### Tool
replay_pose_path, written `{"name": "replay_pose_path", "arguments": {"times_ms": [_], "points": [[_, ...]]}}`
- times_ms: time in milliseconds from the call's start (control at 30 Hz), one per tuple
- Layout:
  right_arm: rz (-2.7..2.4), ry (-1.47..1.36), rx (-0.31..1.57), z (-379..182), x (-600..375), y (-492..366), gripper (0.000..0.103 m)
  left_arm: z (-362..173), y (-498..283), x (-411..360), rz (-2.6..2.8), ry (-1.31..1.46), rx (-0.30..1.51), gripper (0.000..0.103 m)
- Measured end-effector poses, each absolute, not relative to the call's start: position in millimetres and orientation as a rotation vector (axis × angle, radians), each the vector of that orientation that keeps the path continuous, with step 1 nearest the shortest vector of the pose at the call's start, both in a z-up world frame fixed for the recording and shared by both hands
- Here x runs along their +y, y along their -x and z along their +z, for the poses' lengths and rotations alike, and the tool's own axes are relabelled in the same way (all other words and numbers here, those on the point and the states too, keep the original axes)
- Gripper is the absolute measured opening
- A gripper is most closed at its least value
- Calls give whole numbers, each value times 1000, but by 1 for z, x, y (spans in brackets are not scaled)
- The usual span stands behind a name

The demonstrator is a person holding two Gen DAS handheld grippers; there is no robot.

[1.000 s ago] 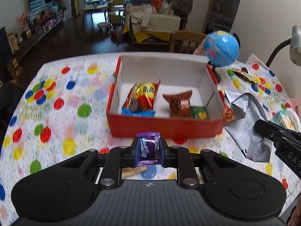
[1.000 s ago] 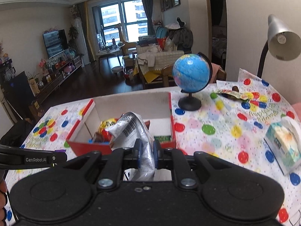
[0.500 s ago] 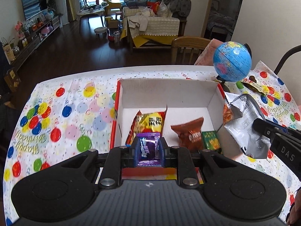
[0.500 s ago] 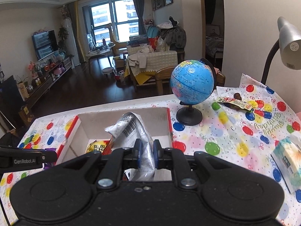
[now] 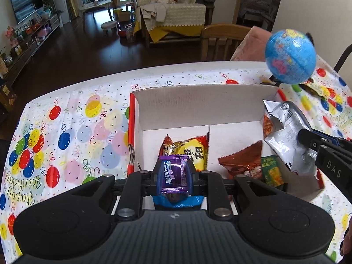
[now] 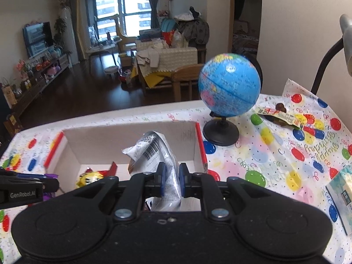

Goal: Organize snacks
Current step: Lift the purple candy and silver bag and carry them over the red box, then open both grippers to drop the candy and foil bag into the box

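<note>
My left gripper (image 5: pixel 173 176) is shut on a purple candy packet (image 5: pixel 173 175) and holds it above the near part of the red box (image 5: pixel 198 107) with white inside walls. In the box lie a yellow and red snack bag (image 5: pixel 193 151), a brown packet (image 5: pixel 244 160) and a small green packet (image 5: pixel 271 170). My right gripper (image 6: pixel 171 179) is shut on a silver snack bag (image 6: pixel 158 154), held over the box's right side; the bag also shows in the left wrist view (image 5: pixel 288 132).
A blue globe (image 6: pixel 228 85) on a black stand sits just right of the box. A flat snack wrapper (image 6: pixel 279 113) lies behind it and a tissue pack (image 6: pixel 341 189) at the right edge. A lamp arm (image 6: pixel 327 59) rises at the far right.
Both grippers have moved forward over the box with their packets. The purple candy was in front of the box's near wall and now hangs above its inside.
</note>
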State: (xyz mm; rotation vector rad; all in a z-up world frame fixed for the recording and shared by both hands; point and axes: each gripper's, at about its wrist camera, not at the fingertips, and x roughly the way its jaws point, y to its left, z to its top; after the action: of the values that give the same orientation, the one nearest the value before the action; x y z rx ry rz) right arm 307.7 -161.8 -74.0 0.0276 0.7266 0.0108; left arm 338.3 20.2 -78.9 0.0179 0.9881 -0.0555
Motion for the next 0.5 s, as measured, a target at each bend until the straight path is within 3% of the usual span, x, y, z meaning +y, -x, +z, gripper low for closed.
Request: {"name": "replay_pose_path", "arguments": {"times_ms": [500], "points": [[-48,-5,827,-112,-157,-316,12,-122,-359,17,-99,-81,1070,21]]}}
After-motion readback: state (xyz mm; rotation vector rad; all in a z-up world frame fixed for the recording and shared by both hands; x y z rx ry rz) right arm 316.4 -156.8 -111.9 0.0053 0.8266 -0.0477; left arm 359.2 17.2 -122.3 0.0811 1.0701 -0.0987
